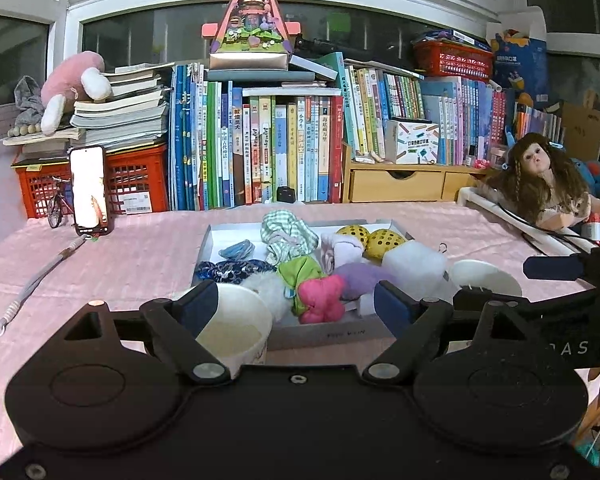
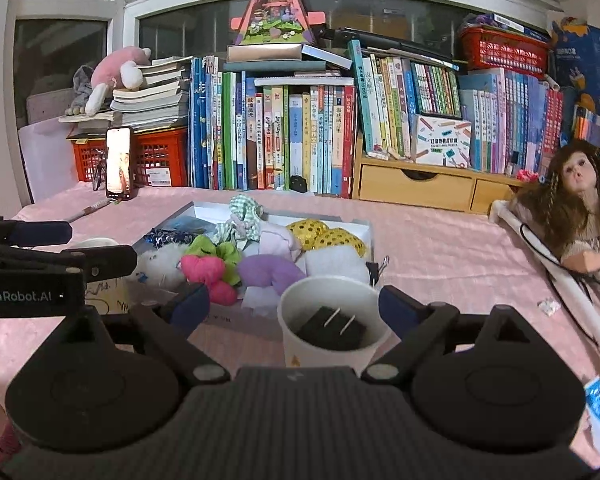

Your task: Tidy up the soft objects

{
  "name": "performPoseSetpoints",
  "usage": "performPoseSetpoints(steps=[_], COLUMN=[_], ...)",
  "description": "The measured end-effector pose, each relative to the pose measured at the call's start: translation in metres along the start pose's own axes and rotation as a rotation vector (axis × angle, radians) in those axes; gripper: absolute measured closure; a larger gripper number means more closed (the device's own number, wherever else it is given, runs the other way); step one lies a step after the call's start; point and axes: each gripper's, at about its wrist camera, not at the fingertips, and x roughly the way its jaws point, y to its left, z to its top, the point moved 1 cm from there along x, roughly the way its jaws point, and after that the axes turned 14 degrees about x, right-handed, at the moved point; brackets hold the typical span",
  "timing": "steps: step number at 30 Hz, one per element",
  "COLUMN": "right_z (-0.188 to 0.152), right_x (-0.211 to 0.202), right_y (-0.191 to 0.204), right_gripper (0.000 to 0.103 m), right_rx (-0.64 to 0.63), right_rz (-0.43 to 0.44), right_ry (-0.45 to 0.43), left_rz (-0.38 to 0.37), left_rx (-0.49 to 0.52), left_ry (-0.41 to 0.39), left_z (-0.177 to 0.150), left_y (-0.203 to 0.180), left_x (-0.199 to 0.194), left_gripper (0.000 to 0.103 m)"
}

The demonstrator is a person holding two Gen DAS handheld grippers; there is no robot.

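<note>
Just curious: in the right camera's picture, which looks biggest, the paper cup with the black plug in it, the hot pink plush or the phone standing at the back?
1. Paper cup, though it sits nearest the camera.
2. Hot pink plush.
3. Phone, farthest back, so truly uncertain.

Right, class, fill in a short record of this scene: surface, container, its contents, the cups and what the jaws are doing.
surface: pink tablecloth
container: shallow white tray, in the middle of the table
contents: soft items, including a pink plush, purple plush, green checked cloth, yellow spotted balls
cups: left paper cup looks empty; right paper cup holds a black plug
left gripper: jaws open, holding nothing
right gripper: jaws open, around the right cup
</note>
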Motion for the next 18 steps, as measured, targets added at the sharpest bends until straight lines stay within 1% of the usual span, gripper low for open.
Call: performPoseSetpoints(steps=[11,18], right_z=[-0.020,-0.029], right_x=[0.000,0.002], right_y=[-0.001,0.000], right_gripper=[0.003,0.002], right_rx=[0.014,0.020], right_rz=[-0.016,-0.017], right_ry=[-0.001,0.010], left_rz=[0.008,0.049], left_rx=[-0.014,0.025], left_ry=[0.023,0.004], left_z=[-0.024,-0.030], left_y=[-0.003,-0.008], left_x=[0.001,-0.003], left_gripper=[0.018,0.018])
